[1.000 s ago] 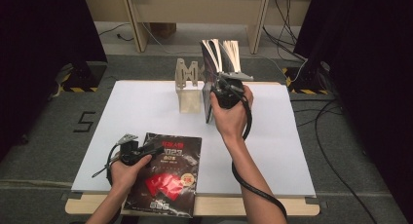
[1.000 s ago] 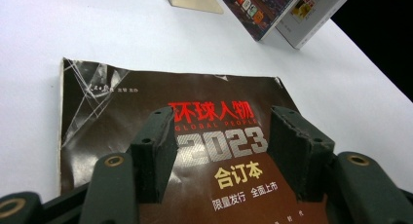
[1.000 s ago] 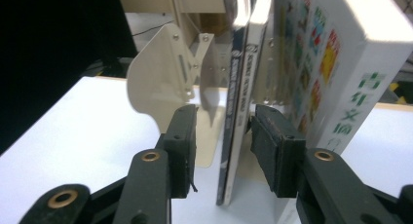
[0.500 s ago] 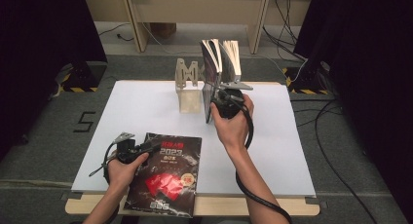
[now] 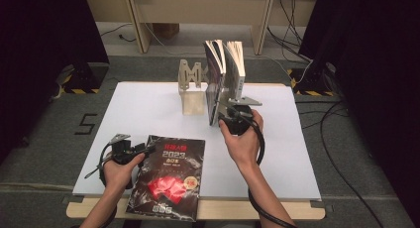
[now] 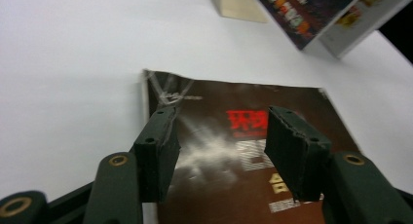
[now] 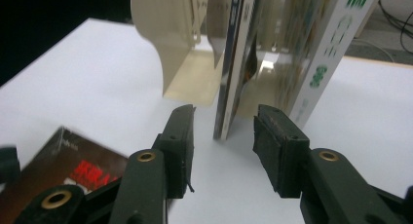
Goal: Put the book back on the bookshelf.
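So the right claw (image 7: 221,151) had its jaws apart and they'd just been opening wider, with the bottom edge of a thin dark-covered upright book (image 7: 234,63) standing between the pads, neither pad pressing on it as far as I could see. Right beside that book stood a thicker white-spined paperback (image 7: 326,58), also upright. Both sat in the only holder-type thing around, a beige metal bookend with a cut-out upright plate (image 5: 190,91), its flat foot lying on the white desk (image 5: 148,109); the dark book was the one nearer the plate, the white-spined one on the far side of it. In the high view, the books' pages fanned open a bit at the top.

The left claw (image 6: 221,158) was held wide open too, gripping nothing, hovering just over the top left part of a glossy dark brown magazine with red lettering (image 5: 171,176). That one lay flat at the near edge of the desk, well apart from the bookend.
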A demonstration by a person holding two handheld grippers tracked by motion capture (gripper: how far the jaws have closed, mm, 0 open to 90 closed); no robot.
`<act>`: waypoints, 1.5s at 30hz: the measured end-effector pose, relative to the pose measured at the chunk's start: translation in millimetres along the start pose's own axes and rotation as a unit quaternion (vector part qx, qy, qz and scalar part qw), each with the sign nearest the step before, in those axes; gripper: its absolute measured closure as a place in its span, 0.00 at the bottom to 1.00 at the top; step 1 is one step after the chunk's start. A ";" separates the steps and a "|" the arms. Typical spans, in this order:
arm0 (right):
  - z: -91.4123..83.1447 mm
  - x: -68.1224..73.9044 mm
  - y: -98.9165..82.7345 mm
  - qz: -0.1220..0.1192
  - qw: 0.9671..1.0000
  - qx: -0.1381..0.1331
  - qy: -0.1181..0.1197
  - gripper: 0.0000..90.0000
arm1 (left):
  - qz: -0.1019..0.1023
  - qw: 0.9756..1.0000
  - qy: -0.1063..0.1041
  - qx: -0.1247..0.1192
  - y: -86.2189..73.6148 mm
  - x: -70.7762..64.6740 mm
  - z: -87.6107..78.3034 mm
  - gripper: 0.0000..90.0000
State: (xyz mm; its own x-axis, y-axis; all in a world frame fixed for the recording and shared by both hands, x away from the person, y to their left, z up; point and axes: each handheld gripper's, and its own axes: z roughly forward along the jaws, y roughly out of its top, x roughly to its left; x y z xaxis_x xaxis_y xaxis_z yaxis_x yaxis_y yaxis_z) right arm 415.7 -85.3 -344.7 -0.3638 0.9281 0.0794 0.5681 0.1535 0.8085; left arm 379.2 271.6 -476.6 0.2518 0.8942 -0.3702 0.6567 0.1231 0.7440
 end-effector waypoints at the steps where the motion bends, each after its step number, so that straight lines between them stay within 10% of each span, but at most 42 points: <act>1: -0.5 -1.3 -3.2 -0.003 1.000 0.005 -0.001 0.66 | -0.003 1.000 0.007 0.002 -0.4 2.7 0.2 0.51; 20: 16.1 -24.1 -73.7 0.025 0.997 0.077 0.008 0.65 | -0.024 0.998 0.016 0.047 -11.4 15.1 6.0 0.59; 34: 37.6 -10.5 -81.9 0.013 0.994 0.106 0.021 0.65 | -0.024 0.996 0.038 0.074 -15.7 1.1 0.5 0.65; 45: 62.9 1.8 -85.3 0.018 0.989 0.140 0.037 0.64 | -0.028 0.995 0.015 0.091 -23.8 -18.9 -1.1 0.62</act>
State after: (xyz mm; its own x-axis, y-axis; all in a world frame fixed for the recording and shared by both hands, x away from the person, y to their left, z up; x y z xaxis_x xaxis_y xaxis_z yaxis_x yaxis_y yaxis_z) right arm 413.0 -75.4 -450.2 -0.3869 0.9090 0.1549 0.7594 0.2188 0.6127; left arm 358.0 252.2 -486.7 0.1916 0.9013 -0.3884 0.7874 0.0951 0.6091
